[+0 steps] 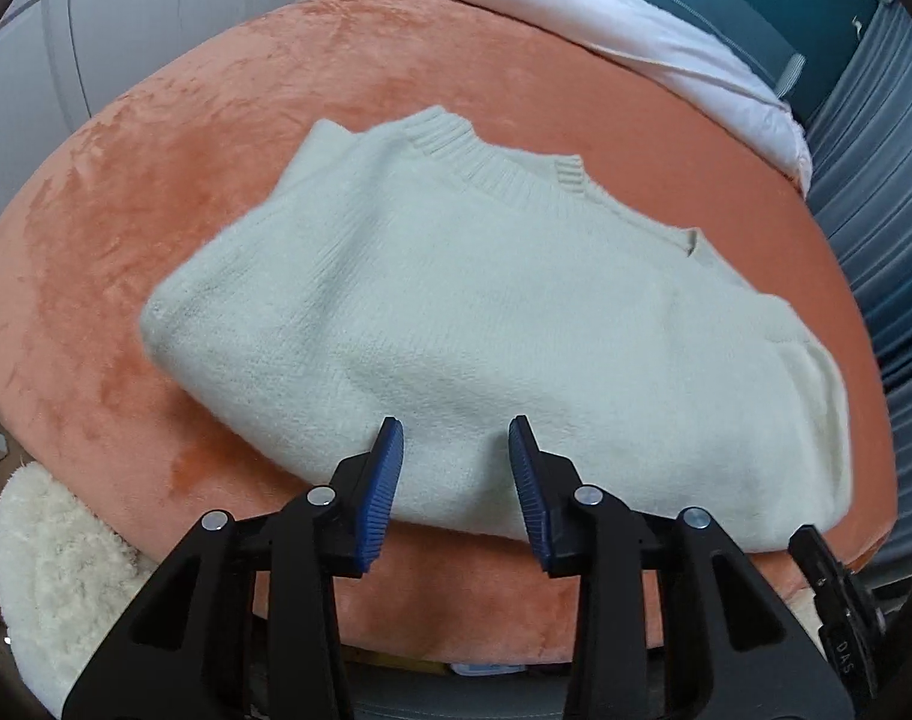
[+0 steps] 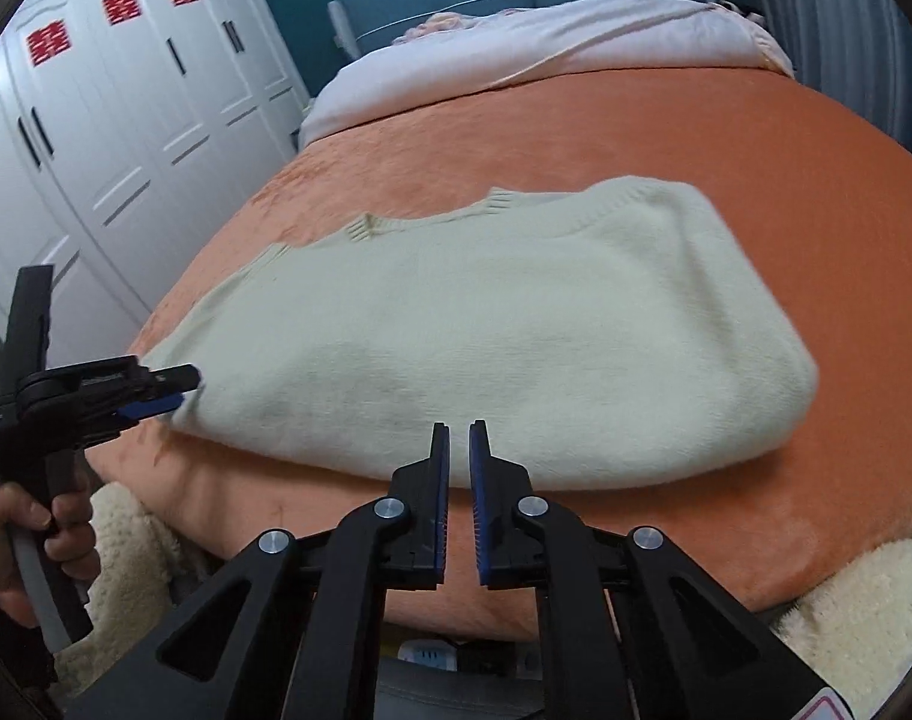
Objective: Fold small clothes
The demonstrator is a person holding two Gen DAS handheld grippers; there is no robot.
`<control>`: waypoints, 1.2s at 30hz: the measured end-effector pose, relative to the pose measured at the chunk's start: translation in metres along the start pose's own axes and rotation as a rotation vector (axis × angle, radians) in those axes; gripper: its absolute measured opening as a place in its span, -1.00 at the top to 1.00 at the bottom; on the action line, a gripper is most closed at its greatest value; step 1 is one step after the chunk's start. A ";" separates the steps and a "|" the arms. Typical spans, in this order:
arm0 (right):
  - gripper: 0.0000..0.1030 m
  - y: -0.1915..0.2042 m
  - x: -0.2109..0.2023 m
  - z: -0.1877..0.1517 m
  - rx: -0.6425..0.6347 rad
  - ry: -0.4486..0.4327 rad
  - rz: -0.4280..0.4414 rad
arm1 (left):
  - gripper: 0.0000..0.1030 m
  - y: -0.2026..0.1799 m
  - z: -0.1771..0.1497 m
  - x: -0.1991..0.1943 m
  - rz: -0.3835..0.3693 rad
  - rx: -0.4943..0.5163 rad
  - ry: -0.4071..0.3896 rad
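A cream knit sweater point(image 1: 468, 324) lies folded on the orange bed cover, ribbed collar at the far edge; it also shows in the right wrist view point(image 2: 516, 330). My left gripper point(image 1: 456, 438) is open and empty, its blue pads over the sweater's near edge. It also shows in the right wrist view point(image 2: 177, 390), held by a hand at the sweater's left corner. My right gripper point(image 2: 459, 429) has its jaws nearly closed with a narrow gap, empty, just at the sweater's near edge. Its tip shows in the left wrist view point(image 1: 816, 546) at the lower right.
The orange cover point(image 2: 666, 138) spreads over the bed. White bedding point(image 2: 516, 60) lies at the far end by a blue headboard. White wardrobe doors point(image 2: 96, 138) stand to the left. A fluffy cream rug point(image 1: 54, 576) lies below the bed's near edge.
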State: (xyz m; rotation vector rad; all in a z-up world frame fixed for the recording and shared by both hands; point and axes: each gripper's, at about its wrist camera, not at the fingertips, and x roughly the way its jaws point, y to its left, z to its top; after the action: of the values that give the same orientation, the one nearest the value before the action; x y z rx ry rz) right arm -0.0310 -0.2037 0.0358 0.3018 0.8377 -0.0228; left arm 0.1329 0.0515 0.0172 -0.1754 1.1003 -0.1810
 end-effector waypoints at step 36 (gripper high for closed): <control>0.93 -0.138 -0.045 0.008 0.429 -0.108 -0.165 | 0.80 0.113 0.015 -0.015 -0.065 -0.415 -0.013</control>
State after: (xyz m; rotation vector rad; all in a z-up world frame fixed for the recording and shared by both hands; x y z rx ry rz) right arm -0.0746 -0.3423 0.0393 0.6278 0.7433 -0.3730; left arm 0.1461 0.1655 0.0107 -0.5831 1.1104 -0.0065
